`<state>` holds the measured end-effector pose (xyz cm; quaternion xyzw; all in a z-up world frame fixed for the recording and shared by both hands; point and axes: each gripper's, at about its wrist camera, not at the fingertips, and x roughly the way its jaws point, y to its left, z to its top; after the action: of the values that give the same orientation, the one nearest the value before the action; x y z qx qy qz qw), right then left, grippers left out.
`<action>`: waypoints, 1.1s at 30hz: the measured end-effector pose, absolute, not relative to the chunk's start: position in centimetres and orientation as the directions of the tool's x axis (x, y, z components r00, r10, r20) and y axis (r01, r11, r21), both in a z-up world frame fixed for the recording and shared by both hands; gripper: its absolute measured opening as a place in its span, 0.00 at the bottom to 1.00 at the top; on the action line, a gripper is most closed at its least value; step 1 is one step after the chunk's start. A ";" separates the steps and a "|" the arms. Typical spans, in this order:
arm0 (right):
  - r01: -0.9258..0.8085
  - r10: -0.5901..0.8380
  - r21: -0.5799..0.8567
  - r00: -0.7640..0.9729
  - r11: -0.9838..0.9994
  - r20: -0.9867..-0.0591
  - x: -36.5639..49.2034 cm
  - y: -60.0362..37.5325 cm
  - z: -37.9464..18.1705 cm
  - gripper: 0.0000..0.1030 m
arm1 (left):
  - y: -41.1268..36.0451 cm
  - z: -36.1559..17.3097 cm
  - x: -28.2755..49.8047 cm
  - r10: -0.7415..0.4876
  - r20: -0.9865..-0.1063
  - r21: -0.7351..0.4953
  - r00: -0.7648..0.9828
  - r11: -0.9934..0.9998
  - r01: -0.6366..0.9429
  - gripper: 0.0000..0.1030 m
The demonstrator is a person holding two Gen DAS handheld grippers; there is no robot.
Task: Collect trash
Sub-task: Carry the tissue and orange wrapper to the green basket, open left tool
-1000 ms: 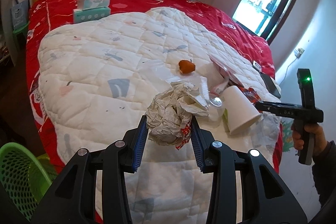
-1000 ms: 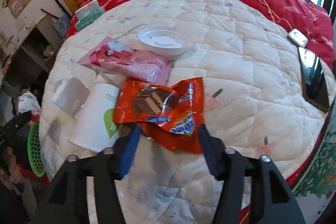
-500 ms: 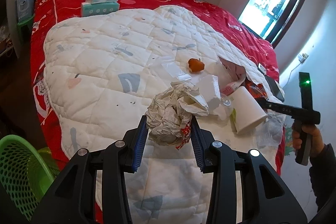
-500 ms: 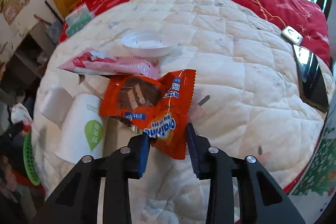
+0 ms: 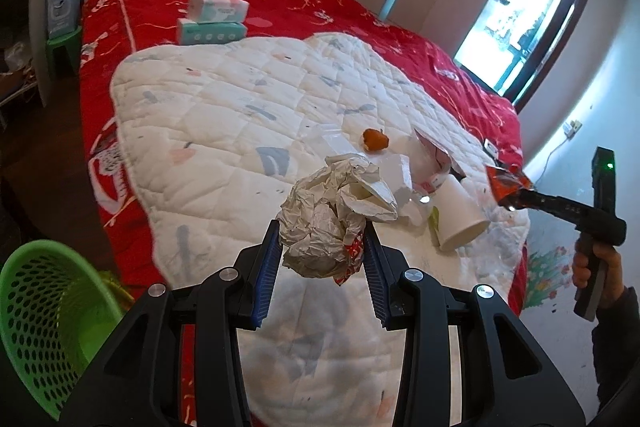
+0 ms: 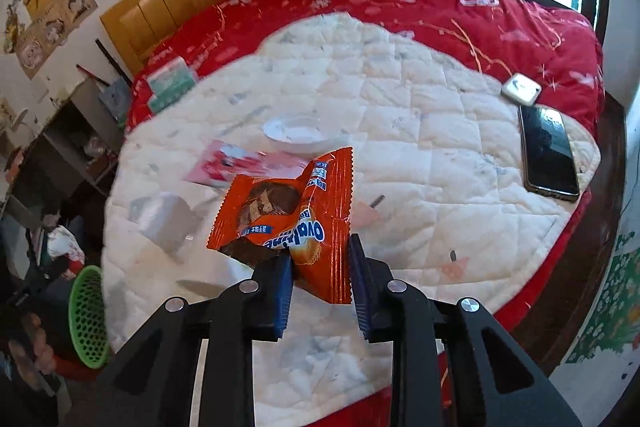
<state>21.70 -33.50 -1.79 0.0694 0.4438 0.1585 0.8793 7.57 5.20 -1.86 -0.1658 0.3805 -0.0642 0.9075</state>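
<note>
Your left gripper [image 5: 320,259] clamps crumpled paper [image 5: 324,223]; right gripper [image 6: 320,279] pinches orange wrapper [image 6: 296,211] by its corner, probably thinly. Wrapper may slip before green basket [image 5: 44,311].

a crumpled ball of white paper [image 5: 324,223], a flash of red print at its lower edge, hangs clamped above the white quilt [image 5: 224,131]. an orange snack wrapper [image 6: 296,215], creased and tilted with its blue-and-white lettering upside down, is pinched by its lower corner and held off the bed. still lying on the quilt: a white paper cup [image 5: 460,219] tipped on its side, a pink packet [image 6: 244,167], a shallow white plastic lid [image 6: 296,133] and an orange fruit scrap [image 5: 375,139]. a green mesh basket [image 5: 44,311] stands beside the bed.
</note>
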 end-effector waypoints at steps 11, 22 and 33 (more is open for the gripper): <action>-0.369 0.484 0.323 0.543 0.872 -0.686 15.8 -26.7 2.6 0.25 | 11.2 -1.3 1.0 -0.148 -0.659 -0.349 0.738 0.929 -0.124 0.38; -0.519 0.602 0.363 0.423 0.774 -0.677 12.7 -16.0 2.2 0.25 | 18.7 -4.3 -4.7 -0.016 -0.716 -0.335 0.697 0.885 -0.323 0.38; -0.640 0.651 0.354 0.310 0.682 -0.693 10.7 -6.5 1.2 0.25 | 23.6 -7.8 -8.4 0.055 -0.772 -0.326 0.633 0.820 -0.469 0.52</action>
<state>10.70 -6.51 1.18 0.0064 0.4311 0.3990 0.8092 -8.36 23.65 -7.77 -0.2585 0.4008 0.1514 0.8658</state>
